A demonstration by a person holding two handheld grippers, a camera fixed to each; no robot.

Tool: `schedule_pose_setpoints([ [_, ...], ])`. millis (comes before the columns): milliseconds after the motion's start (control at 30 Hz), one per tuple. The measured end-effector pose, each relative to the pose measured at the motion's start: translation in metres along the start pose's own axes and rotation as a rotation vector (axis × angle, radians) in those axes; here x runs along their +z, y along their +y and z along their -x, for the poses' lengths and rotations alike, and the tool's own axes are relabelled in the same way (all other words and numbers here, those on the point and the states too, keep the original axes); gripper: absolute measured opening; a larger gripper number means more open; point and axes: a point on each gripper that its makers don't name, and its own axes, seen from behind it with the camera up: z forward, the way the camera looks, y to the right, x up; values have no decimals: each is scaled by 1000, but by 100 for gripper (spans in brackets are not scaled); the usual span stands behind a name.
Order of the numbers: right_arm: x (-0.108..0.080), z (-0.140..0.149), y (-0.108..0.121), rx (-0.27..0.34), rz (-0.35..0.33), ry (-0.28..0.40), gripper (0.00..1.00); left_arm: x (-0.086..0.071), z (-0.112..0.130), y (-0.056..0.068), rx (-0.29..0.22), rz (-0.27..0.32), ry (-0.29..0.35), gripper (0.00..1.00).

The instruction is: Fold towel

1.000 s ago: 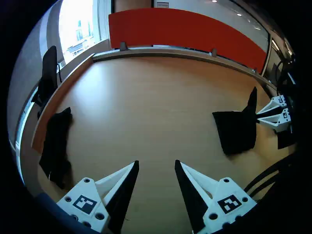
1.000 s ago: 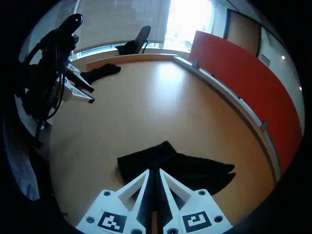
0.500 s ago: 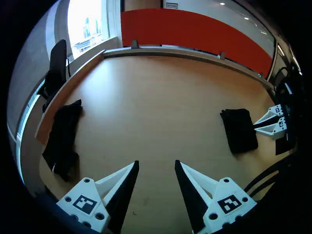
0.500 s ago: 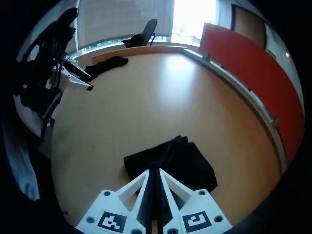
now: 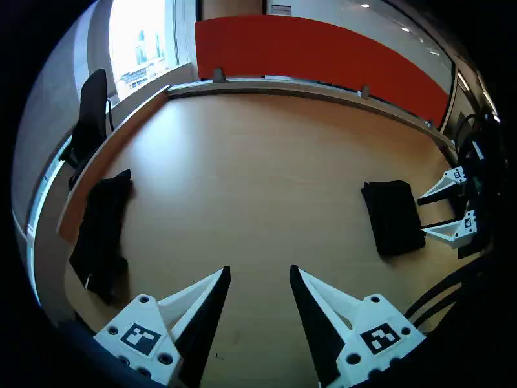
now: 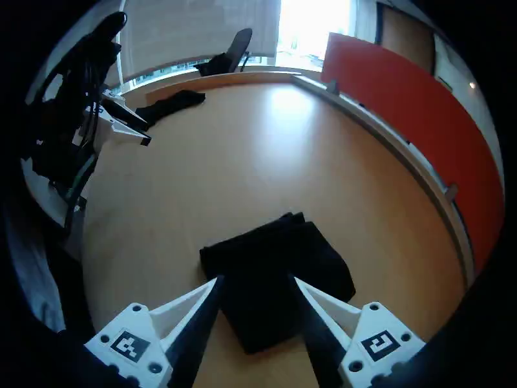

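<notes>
Desk: wood, red partition along far edge, chair beyond corner. Dark cloth: heaped at window side. Towel: folded, flat on desk, between spread jaws of right gripper, not clamped. Left gripper: jaws spread, holding nothing, well apart from towel.

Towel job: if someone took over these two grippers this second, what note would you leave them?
Left gripper: open, holding nothing, over bare table.
Right gripper: open, fingers on either side of the towel's near end, not gripping.
Towel: black, lying flat on the table as a compact folded rectangle.
Done: this towel looks folded and let go.
Left: probably back the right gripper away. A crumpled dark cloth lies at the table's far edge; if it is another towel, it is not yet folded.
</notes>
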Motion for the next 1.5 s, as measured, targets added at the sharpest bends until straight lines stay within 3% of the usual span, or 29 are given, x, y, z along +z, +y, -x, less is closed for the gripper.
schedule_pose_setpoints([
  [600, -4, 40, 6, 69, 38, -39, 75, 2, -1, 6, 5, 4, -1, 67],
  [1267, -7, 95, -7, 125, 44, -120, 75, 5, 1, 12, 12, 12, -10, 67],
  [1400, -4, 98, -8, 134, 46, -126, 72, 5, 1, 13, 12, 13, -10, 67],
  [1500, -2, 100, -8, 147, 48, -128, 63, 5, 2, 13, 11, 13, -10, 67],
])
